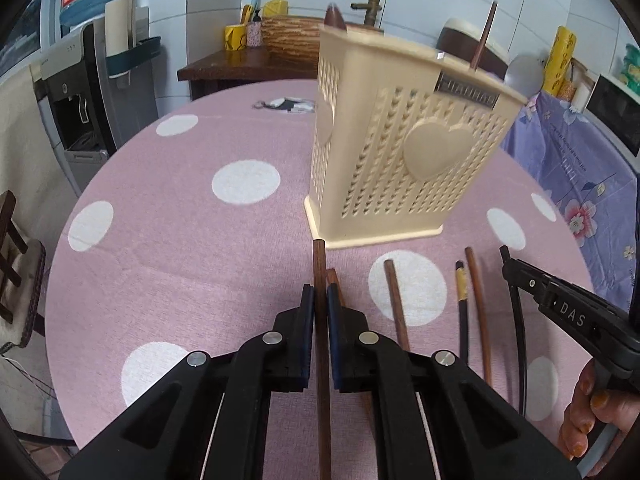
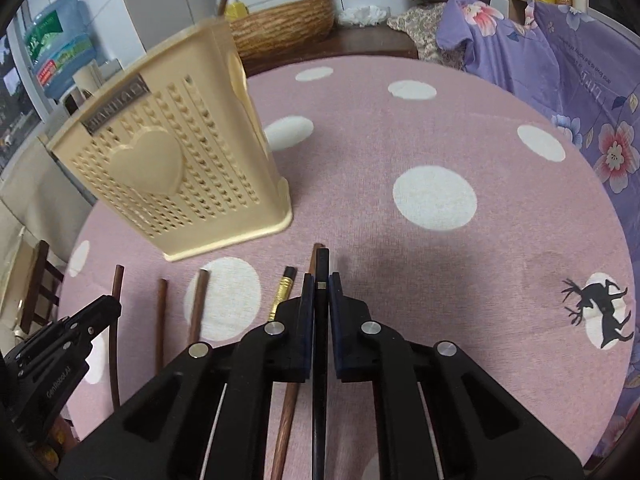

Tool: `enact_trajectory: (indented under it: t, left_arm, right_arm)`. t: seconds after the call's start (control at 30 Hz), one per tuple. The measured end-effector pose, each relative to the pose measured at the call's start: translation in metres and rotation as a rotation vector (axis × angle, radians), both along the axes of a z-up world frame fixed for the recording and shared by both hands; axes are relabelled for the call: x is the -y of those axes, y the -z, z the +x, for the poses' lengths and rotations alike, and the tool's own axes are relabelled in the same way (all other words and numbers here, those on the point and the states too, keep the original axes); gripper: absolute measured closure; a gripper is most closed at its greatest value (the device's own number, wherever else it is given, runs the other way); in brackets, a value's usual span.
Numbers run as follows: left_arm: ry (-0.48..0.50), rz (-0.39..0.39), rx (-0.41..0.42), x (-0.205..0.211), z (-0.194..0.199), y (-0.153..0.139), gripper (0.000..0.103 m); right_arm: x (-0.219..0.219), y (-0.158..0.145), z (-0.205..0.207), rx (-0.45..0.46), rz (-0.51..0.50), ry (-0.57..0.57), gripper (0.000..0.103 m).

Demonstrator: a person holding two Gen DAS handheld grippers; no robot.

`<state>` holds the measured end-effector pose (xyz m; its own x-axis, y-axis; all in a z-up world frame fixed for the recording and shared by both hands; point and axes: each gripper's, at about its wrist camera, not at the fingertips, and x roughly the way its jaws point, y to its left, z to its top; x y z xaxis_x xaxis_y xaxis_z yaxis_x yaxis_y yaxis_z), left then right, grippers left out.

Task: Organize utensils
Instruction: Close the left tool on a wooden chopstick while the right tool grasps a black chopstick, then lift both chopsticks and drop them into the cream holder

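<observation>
We see a matt pink cloth tablecloth (image 1: 168,208) with white dots and a fine woven texture. The cream utensil holder (image 1: 404,152) looks like smooth, perforated plastic with a metallic nameplate (image 1: 467,89). The brown chopstick (image 1: 320,280) in our left gripper (image 1: 320,300) looks like wood with visible grain; the black chopstick (image 2: 321,272) in our right gripper (image 2: 321,292) is smooth and slightly glossy. Both grippers are matt black plastic with shiny metal pins.
</observation>
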<state>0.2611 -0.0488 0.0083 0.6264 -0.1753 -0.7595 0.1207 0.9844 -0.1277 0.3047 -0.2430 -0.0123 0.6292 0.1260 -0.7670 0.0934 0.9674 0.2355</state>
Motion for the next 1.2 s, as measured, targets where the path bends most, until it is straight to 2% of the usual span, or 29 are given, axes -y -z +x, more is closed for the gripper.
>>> enact_trajectory:
  t: [0.37, 0.63, 0.9, 1.2]
  left_arm:
    - [0.026, -0.067, 0.105, -0.014, -0.019, -0.047, 0.095]
    - [0.063, -0.097, 0.183, -0.026, -0.039, -0.079, 0.095]
    - [0.061, -0.107, 0.271, -0.035, -0.049, -0.108, 0.095]
    - [0.075, -0.108, 0.342, -0.033, -0.039, -0.15, 0.095]
  right_arm:
    - [0.008, -0.07, -0.043, 0.167, 0.042, -0.061, 0.095]
    - [0.006, -0.113, -0.073, 0.255, 0.036, -0.123, 0.095]
    - [0.006, -0.143, -0.082, 0.312, 0.053, -0.156, 0.095]
    - [-0.007, -0.19, -0.066, 0.368, 0.036, -0.18, 0.095]
